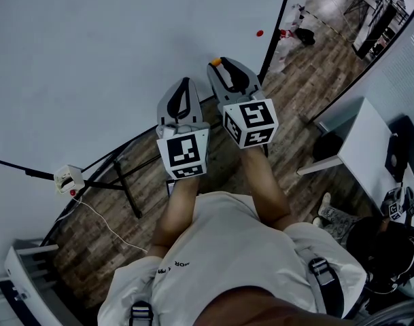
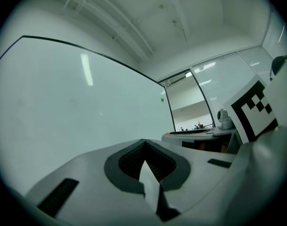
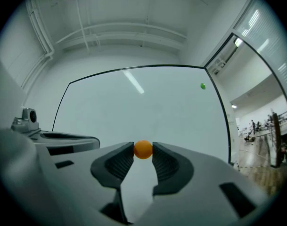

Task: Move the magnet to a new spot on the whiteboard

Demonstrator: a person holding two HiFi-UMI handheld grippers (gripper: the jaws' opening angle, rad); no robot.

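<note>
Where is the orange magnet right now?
The orange magnet is pinched between the jaw tips of the right gripper, at the centre of the right gripper view, with the whiteboard behind it.

Open-plan office, large whiteboard [image 1: 111, 53], wood-plank floor [image 1: 298, 80], white desk [image 1: 366, 145], rows of workstations [image 1: 373, 2] in the distance
</note>
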